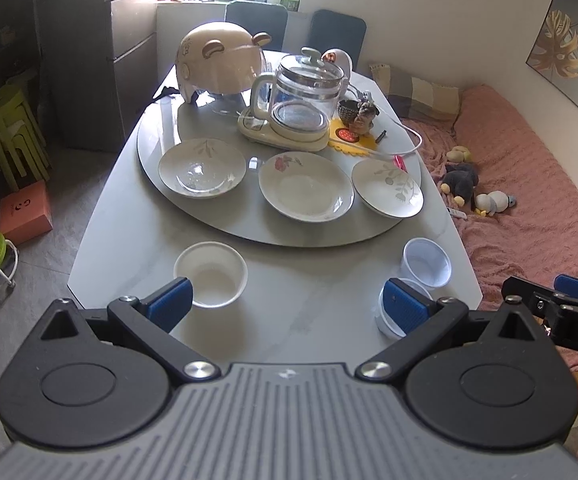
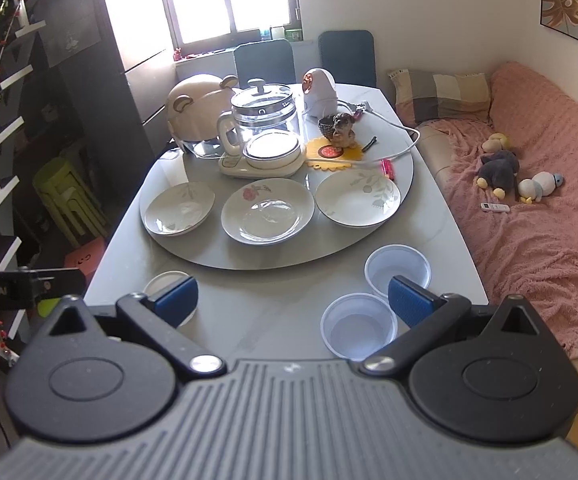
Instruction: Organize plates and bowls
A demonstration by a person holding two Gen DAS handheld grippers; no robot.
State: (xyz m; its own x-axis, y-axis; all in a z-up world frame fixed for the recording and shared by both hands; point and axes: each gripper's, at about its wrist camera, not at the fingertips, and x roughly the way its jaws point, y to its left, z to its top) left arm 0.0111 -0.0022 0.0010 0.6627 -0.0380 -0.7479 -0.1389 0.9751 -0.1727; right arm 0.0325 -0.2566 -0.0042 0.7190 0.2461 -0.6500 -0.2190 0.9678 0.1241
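Three ceramic plates are sitting in a row on the round turntable (image 1: 193, 216) ahead of the left tool (image 1: 287, 300), whose blue pads are standing wide apart, released and gripping nothing. In the left wrist view the leaf plate (image 1: 202, 168) is lying ahead and to the left, the flower plate (image 1: 305, 188) straight ahead, and a second leaf plate (image 1: 387, 188) ahead and to the right. A white paper bowl (image 1: 211, 274) is standing on the table (image 1: 129, 216) just beside the left pad, and two clear plastic bowls (image 1: 427, 262) are standing by the right pad, the nearer one partly hidden behind it.

In the right wrist view the right tool (image 2: 293, 300) is likewise hanging released over the near table edge. Both clear bowls are lying just ahead of its right pad, close together, while the paper bowl is peeking out behind its left pad; the plates are lying farther ahead.

Nothing seems stacked yet, so the sorting appears to be at its start. A sensible next move would be lowering one tool over a bowl rim, closing gently on the thin wall, and nesting it into its neighbour.
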